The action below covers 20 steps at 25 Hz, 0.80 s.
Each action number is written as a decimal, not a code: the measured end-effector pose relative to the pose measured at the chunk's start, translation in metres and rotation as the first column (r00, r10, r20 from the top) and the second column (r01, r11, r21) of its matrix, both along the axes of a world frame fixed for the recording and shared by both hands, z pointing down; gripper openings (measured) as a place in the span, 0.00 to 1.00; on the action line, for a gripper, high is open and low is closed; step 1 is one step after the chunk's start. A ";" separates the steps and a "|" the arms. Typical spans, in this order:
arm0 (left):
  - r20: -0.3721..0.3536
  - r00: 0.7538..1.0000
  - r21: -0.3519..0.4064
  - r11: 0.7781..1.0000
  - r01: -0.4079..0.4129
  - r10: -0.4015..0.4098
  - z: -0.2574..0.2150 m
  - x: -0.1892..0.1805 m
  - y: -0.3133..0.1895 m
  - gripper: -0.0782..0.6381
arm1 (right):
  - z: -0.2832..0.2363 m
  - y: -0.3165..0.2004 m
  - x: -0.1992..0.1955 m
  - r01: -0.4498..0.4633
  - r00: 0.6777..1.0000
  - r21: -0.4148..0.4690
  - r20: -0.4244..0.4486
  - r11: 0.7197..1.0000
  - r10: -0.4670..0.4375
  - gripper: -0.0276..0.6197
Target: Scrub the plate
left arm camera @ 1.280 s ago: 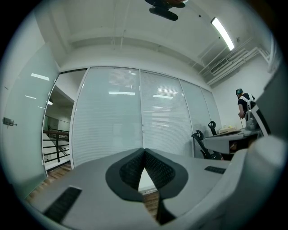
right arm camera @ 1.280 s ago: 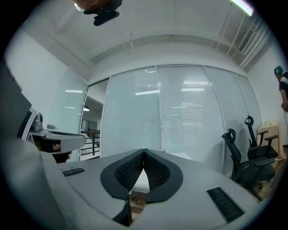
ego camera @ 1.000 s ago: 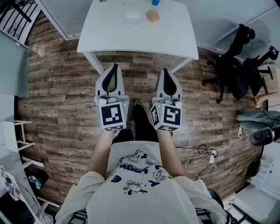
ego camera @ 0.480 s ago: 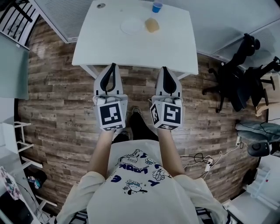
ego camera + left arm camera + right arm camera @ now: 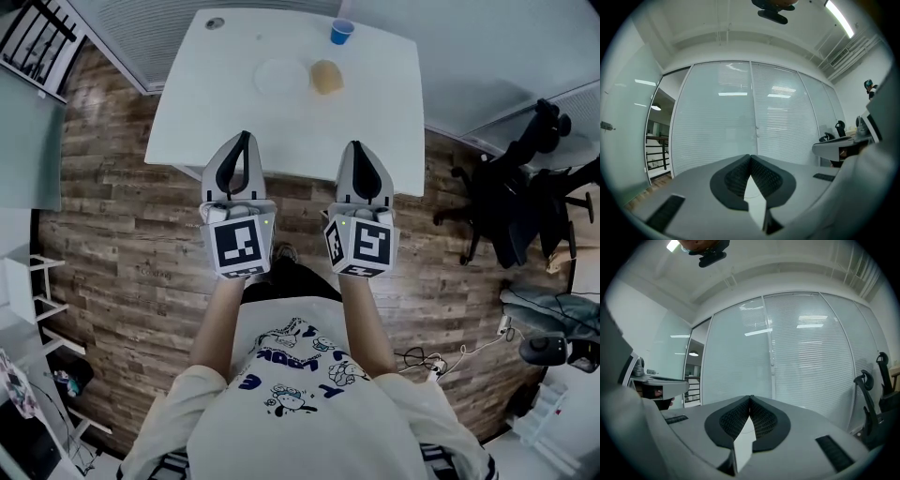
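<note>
A clear plate (image 5: 281, 75) lies on the white table (image 5: 216, 112) toward its far side, with a tan sponge (image 5: 326, 76) just to its right and a blue cup (image 5: 341, 32) beyond that. My left gripper (image 5: 245, 139) and right gripper (image 5: 356, 147) are held side by side over the table's near edge, well short of the plate. Both are shut with nothing in them. In the left gripper view the jaw tips (image 5: 750, 157) meet, and in the right gripper view the tips (image 5: 750, 399) meet too; both cameras look at a glass wall with blinds.
A small dark round thing (image 5: 215, 22) sits at the table's far left corner. Black office chairs (image 5: 511, 202) stand to the right, cables (image 5: 441, 356) lie on the wood floor (image 5: 122, 216), and a white shelf unit (image 5: 28, 291) is at the left.
The table with plate, sponge and cup has come nearer in the head view, and both grippers have moved forward to its near edge. Both stay shut.
</note>
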<state>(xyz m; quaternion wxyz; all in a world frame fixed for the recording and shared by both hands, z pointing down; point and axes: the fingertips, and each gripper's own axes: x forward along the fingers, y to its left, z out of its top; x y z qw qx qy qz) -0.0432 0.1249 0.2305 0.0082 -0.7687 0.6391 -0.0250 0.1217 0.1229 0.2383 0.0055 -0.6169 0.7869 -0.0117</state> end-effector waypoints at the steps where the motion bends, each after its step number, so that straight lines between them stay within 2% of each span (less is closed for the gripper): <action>1: 0.000 1.000 -0.005 1.000 0.004 -0.004 0.001 0.002 -0.006 0.14 | 0.001 -0.006 0.001 0.004 1.000 -0.003 0.002 1.000 -0.004 0.06; 14: 0.014 0.999 -0.036 0.999 0.036 -0.036 0.012 0.011 -0.052 0.14 | 0.016 -0.058 0.011 0.043 0.999 -0.033 0.014 0.999 -0.043 0.06; 20: 0.008 1.000 -0.037 0.999 0.024 -0.024 0.015 0.011 -0.077 0.14 | 0.019 -0.082 0.009 0.040 0.999 -0.036 0.014 0.999 -0.039 0.06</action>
